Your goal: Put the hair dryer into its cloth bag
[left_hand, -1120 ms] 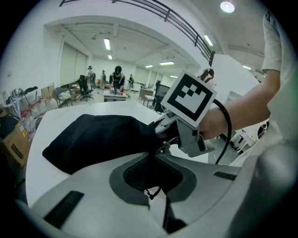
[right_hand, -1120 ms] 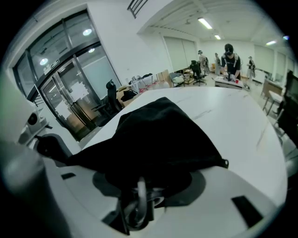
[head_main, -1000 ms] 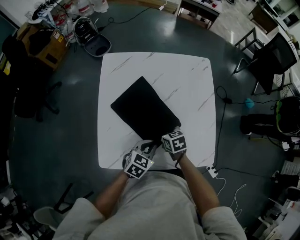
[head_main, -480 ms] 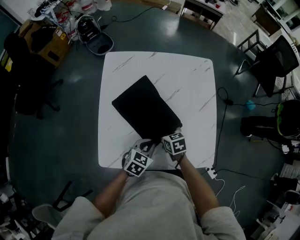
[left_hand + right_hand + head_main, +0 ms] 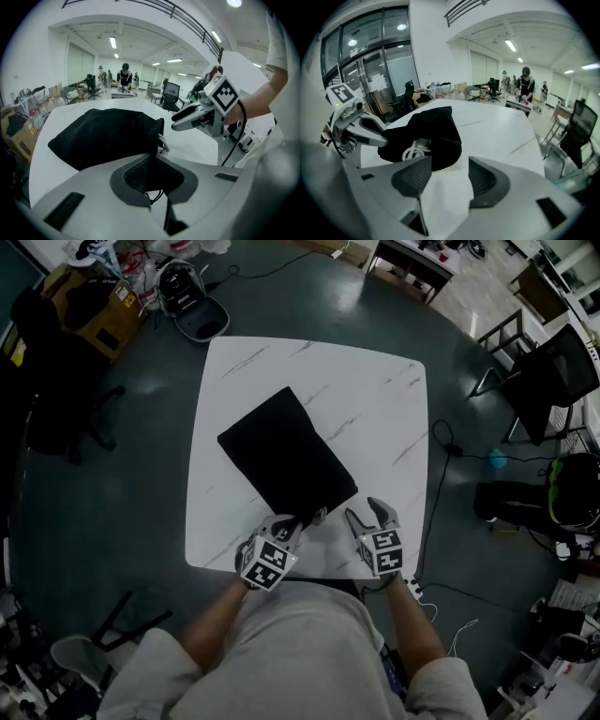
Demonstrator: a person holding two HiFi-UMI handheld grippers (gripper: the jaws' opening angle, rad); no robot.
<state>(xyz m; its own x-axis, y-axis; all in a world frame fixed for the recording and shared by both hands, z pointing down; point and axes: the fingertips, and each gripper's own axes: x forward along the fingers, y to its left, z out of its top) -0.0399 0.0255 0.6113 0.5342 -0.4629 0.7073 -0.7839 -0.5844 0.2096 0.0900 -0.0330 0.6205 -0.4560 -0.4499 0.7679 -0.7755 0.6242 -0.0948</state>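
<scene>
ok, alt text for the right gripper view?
The right gripper has its jaws wide, just opened, with nothing between them but bare white table. Ahead lies a black bag with a white cord at its mouth. The left gripper, at left, grips the bag's edge.

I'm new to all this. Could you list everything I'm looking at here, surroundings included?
table: one, white marbled, centre.
cloth bag: one, black, on the table, mouth toward the person.
cord: one, white, looped at the bag's mouth.
cardboard box: one, brown, floor, upper left.
open case: one, dark, floor beyond the table.
office chairs: several, black, around the room.
left gripper: one, grey, shut on the bag's edge.
right gripper: one, grey, beside the bag; jaws just been opening, nothing between them.
</scene>
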